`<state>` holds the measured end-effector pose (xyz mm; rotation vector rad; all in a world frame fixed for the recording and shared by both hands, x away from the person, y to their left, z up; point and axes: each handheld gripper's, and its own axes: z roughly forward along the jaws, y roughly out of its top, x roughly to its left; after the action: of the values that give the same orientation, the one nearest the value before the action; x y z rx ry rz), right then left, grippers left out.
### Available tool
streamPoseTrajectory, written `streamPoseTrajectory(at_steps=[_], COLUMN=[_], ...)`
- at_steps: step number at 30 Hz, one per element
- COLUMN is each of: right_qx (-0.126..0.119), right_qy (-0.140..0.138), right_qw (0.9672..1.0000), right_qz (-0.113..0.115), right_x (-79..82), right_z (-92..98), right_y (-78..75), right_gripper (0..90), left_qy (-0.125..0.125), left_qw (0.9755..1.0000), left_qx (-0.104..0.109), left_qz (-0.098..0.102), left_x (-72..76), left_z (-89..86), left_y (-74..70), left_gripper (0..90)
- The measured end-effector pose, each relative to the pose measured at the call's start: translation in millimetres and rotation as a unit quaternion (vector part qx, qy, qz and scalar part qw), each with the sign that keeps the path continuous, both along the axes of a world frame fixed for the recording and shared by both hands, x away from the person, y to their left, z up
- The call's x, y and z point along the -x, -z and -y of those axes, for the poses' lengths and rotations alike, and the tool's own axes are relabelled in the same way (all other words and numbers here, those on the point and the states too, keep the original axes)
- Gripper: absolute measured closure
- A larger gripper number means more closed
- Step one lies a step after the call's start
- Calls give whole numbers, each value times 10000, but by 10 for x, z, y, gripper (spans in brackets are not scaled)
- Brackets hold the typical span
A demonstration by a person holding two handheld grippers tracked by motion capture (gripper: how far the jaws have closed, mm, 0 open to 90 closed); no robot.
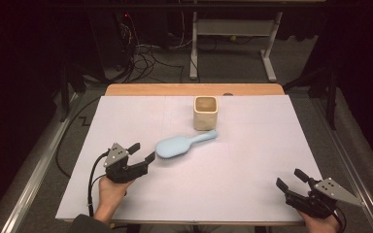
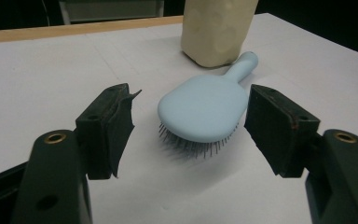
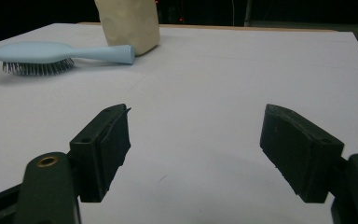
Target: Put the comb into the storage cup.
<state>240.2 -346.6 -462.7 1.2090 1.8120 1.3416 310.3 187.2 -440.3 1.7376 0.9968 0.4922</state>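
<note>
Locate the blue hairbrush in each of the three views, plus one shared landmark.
High view: the blue hairbrush lies mid-table, bristles down, just ahead of the left tool.
Left gripper view: centre, ahead of the open jaws, handle pointing away.
Right gripper view: upper left, side-on.
Shared landmark: the beige cup at the handle end.

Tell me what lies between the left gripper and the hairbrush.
Nothing: in the left gripper view only bare white table separates the open left gripper from the blue hairbrush.

Light: dim room, white surface [image 1: 252, 160] evenly lit from above
Shadows: soft, short
Surroundings: nearly black
Focus: slightly soft
</note>
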Motion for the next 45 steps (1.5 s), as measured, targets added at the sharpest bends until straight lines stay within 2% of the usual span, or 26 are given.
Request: streamPoseTrajectory(at_steps=[14,23,32,35,39,45], right_qx=[19,18,14,38,37,14], right_qy=[-14,-22,-29,-41,-46,-50], right_qw=[10000,10000,10000,10000,10000,10000], right_qz=[24,30,26,24,30,39], right_x=[2,4,4,5,6,7], right_z=[-4,-6,-8,-9,-10,-12], right_y=[-1,-2,-3,-2,-3,-3], right_gripper=[244,244,245,246,246,246], left_qy=[231,312,409,469,524,564], left_qw=[9997,9995,9991,9989,9986,9983], left_qx=[-66,-25,-124,6,-102,-144], left_qz=[-24,8,28,-52,-22,-39], left_x=[-119,-198,-272,-293,-315,-367], left_z=[248,412,571,611,676,759], left_y=[-8,-30,-57,-67,-94,-102], left_gripper=[329,331,334,338,338,338])
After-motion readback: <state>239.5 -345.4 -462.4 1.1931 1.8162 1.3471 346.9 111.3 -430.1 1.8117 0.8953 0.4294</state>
